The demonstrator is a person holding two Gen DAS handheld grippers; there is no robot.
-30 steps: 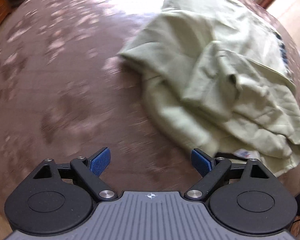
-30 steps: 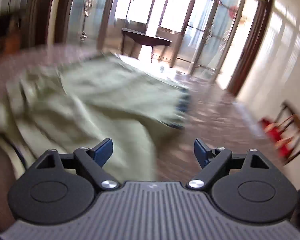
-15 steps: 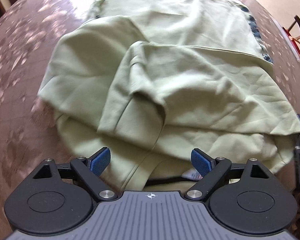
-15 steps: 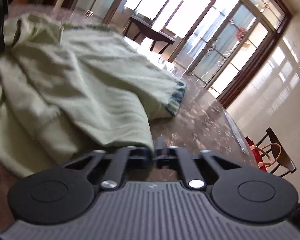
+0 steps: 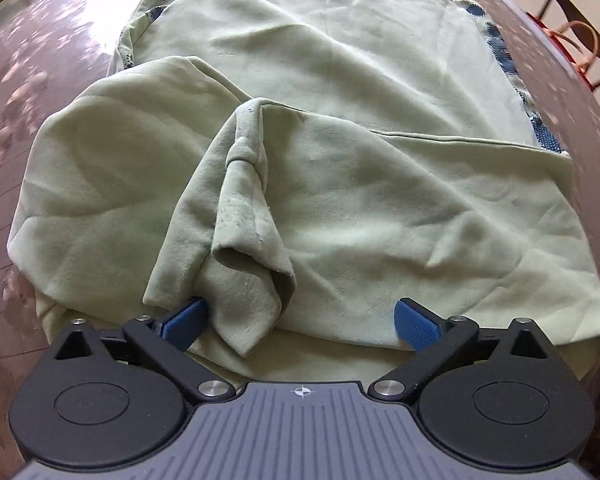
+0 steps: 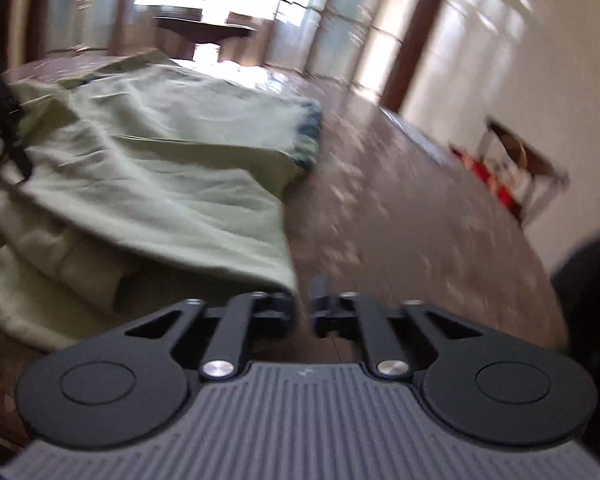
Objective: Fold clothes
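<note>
On the desk (image 5: pixel 4 128): pale green garment (image 5: pixel 340 184), crumpled, sleeve folded across its middle.
Left gripper (image 5: pixel 298 316): blue fingers (image 5: pixel 416 322) spread wide, low over the garment's near edge, a sleeve fold between them.
Right gripper (image 6: pixel 302 306): fingers drawn together, pinching the garment's near right corner; view blurred.
Background: red chair (image 6: pixel 512 176) by the wall.

Garment (image 5: pixel 340 184) on table (image 5: pixel 28 92); chair (image 5: pixel 576 44) behind right.
</note>
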